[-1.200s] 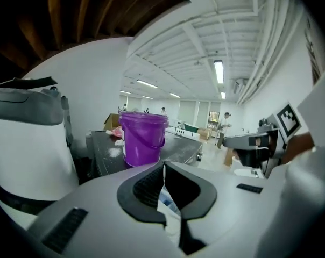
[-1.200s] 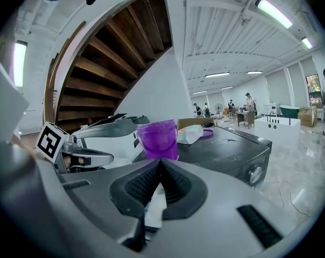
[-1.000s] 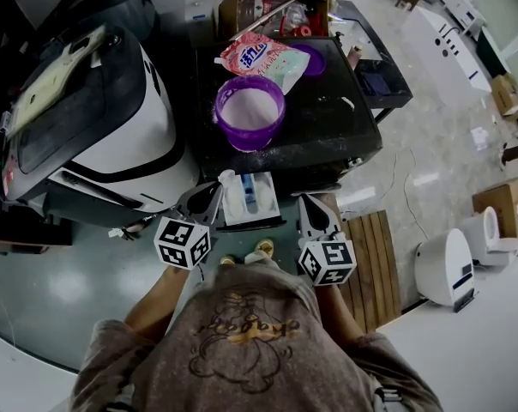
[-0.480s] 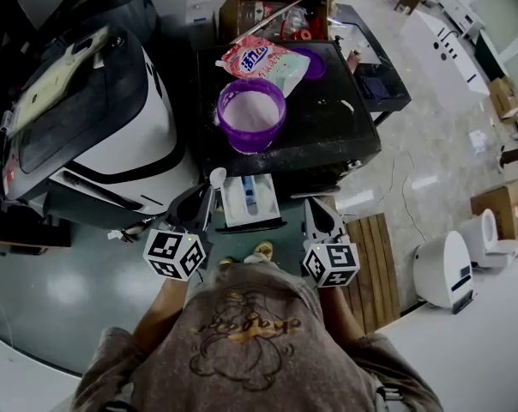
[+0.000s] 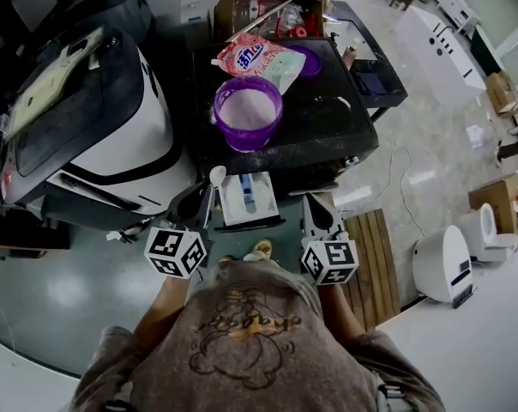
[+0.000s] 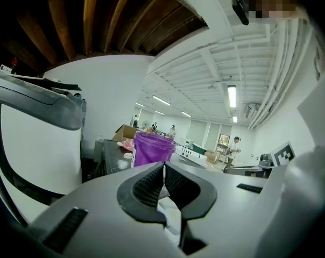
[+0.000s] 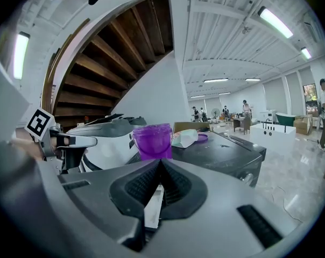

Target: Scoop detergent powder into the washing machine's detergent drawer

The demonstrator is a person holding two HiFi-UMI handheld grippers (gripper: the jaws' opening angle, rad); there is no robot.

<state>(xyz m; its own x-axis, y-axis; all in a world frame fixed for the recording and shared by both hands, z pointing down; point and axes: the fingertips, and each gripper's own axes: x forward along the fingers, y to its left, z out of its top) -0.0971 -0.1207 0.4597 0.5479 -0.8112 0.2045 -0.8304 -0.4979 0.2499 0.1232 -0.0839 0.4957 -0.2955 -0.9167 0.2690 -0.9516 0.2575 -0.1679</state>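
Note:
The detergent drawer [image 5: 249, 197] stands pulled out of the black washing machine [image 5: 328, 123], with white and blue compartments showing. On the machine's top sit a purple tub [image 5: 248, 112] of white powder, a pink detergent bag [image 5: 259, 58] and a purple lid [image 5: 309, 58]. My left gripper [image 5: 209, 192] is at the drawer's left edge, shut on a white scoop [image 5: 217, 175] whose bowl sticks up past the jaws. In the left gripper view [image 6: 163, 168] only a thin white sliver shows between the pads. My right gripper [image 5: 310, 201] hangs shut and empty right of the drawer, its jaws closed [image 7: 160, 163] below the tub [image 7: 153, 140].
A white and black appliance [image 5: 87, 118] stands close on the left. A cardboard box [image 5: 272, 3] of supplies sits behind the machine. A wooden pallet [image 5: 375, 256] and a round white appliance [image 5: 443, 264] are on the floor at right. People stand far off in the hall.
My left gripper has drawn back and left a little from over the drawer's left corner, carrying the scoop. The right gripper has barely moved.

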